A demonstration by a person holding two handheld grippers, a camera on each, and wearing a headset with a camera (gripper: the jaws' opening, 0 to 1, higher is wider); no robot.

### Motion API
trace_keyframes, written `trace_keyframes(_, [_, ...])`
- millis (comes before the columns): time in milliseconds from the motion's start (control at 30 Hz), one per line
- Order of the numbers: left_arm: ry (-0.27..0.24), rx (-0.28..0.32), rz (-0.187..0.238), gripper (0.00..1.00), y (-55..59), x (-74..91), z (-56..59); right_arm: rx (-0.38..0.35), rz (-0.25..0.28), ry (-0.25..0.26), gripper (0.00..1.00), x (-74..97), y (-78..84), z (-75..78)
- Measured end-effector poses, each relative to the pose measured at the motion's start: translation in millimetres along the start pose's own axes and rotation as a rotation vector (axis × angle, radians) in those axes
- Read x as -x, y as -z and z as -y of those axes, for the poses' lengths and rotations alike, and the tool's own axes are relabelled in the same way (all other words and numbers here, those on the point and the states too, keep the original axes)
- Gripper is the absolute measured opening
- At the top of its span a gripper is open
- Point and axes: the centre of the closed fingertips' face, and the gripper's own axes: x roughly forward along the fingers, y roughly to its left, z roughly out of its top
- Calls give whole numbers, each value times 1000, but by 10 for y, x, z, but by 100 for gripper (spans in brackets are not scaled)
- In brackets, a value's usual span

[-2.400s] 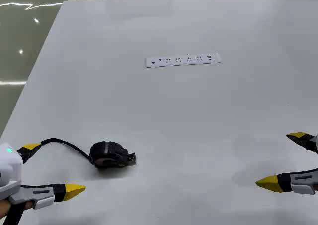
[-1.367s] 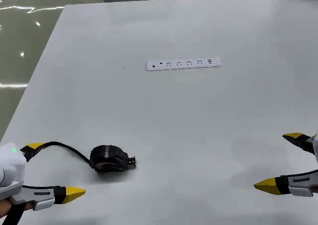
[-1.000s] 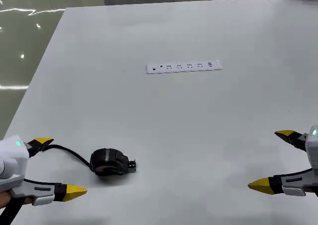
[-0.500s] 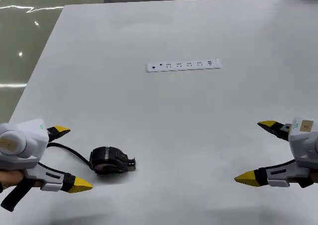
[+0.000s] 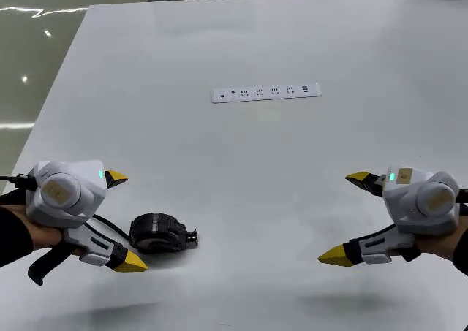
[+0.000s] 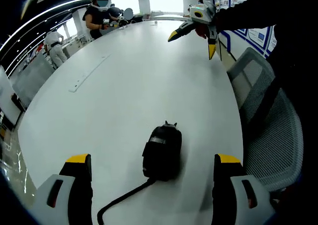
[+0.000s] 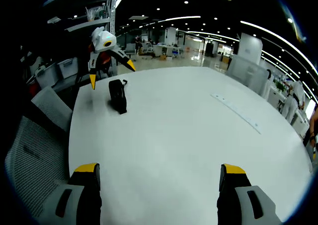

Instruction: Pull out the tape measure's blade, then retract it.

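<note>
Tabletop (image 5: 292,170) white; power strip (image 5: 265,92) mid-table; tape measure (image 5: 161,233) ahead of released left claw (image 5: 126,220); right claw (image 5: 345,215) released.

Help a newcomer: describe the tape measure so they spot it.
On the white table, look near the left gripper. The tape measure is the small black rounded case trailing a black cord, unlike the flat white power strip farther back.

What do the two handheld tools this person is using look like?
The left claw and right claw match. Each has a rounded white housing with a tan disc and a small green light. Two black and grey fingers end in pointed yellow tips. The left one shows a black handle. The person wears dark sleeves.
</note>
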Motion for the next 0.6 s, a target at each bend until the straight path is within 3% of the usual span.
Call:
trace_keyframes(300, [17, -37, -26, 97, -4, -111, 16, 41, -13, -14, 99, -175, -60, 9])
trace_keyframes(400, [21, -72, -45, 90, 21, -118, 11, 44, -5, -25, 99, -221, -119, 6])
trace_keyframes(600, [34, -85, -57, 83, 4, -145, 19, 28, 17, -43, 99, -312, -253, -7])
